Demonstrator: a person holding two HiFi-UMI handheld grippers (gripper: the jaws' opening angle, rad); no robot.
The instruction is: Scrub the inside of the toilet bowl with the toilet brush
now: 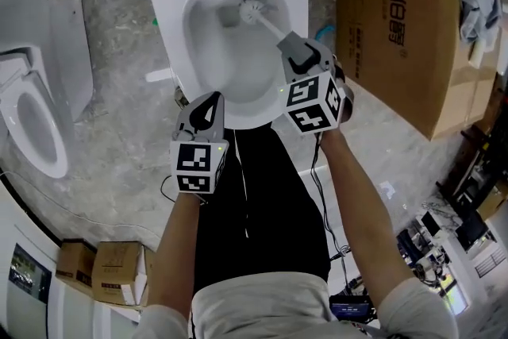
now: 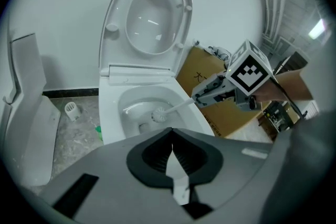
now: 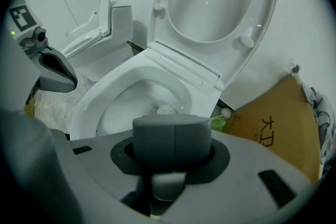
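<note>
Straight ahead of you the toilet (image 1: 168, 28) sits with its lid up, with a box (image 1: 397, 36) just right of it and a second toilet (image 1: 36, 115) off to the left. Your right gripper (image 1: 295, 52) is over the bowl's near right rim, jaws clamped tight on the brush (image 1: 254, 10) handle. The brush head is down inside the bowl, toward the far side. Your left gripper (image 1: 208, 103) hangs just short of the near rim, jaws closed together on nothing.
</note>
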